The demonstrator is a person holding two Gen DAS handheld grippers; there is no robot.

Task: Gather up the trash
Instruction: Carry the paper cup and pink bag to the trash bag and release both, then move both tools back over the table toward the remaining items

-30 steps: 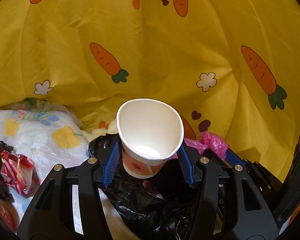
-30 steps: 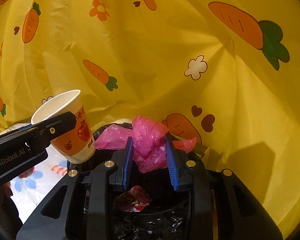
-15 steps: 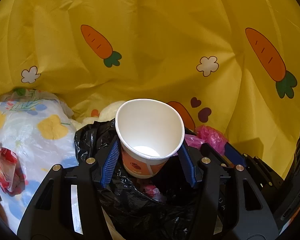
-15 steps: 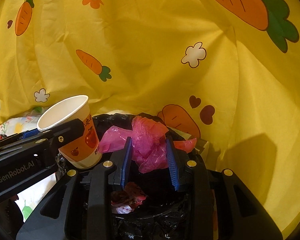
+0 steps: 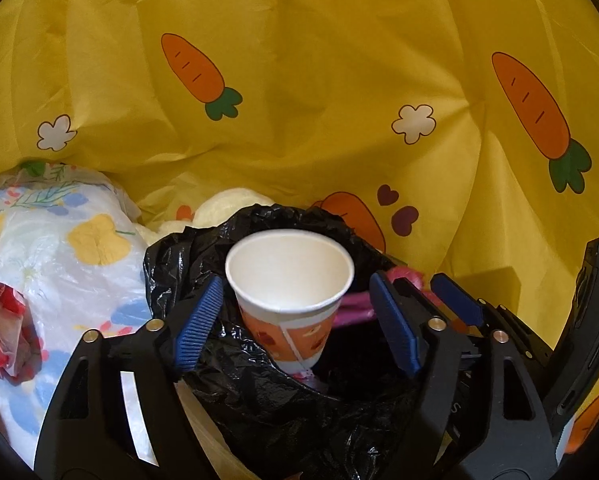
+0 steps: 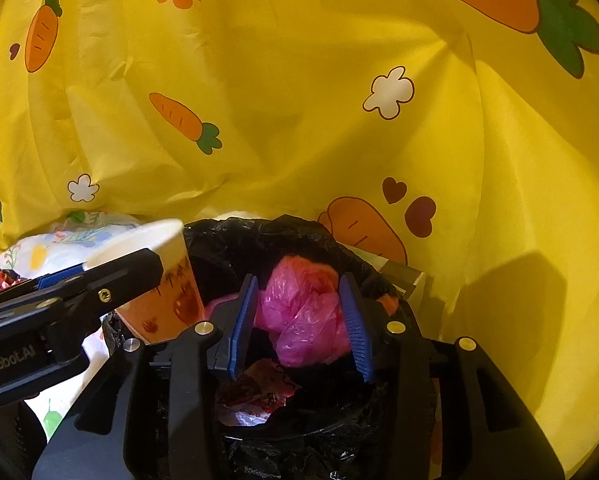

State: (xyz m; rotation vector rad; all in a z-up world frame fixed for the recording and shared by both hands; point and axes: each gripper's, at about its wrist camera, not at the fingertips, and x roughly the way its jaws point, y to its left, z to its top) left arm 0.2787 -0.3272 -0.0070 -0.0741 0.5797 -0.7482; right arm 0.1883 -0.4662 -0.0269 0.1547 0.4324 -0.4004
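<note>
Now left gripper (image 5: 295, 316) spread around paper cup (image 5: 289, 292), right gripper (image 6: 299, 324) parted beside pink bag (image 6: 303, 316), above black-lined bin (image 6: 219, 248)

Black claw (image 5: 299, 316), ribbed blue pads (image 5: 199, 320), silver screws (image 5: 436, 323)

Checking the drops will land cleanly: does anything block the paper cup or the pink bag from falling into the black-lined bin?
Nothing visible does. The paper cup and pink bag sit directly over the black-lined bin, whose mouth is open.

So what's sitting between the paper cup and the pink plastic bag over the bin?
In the left wrist view, one blue pad of the left tongs, open and clear of the paper cup, stands between it and the pink plastic bag.
</note>
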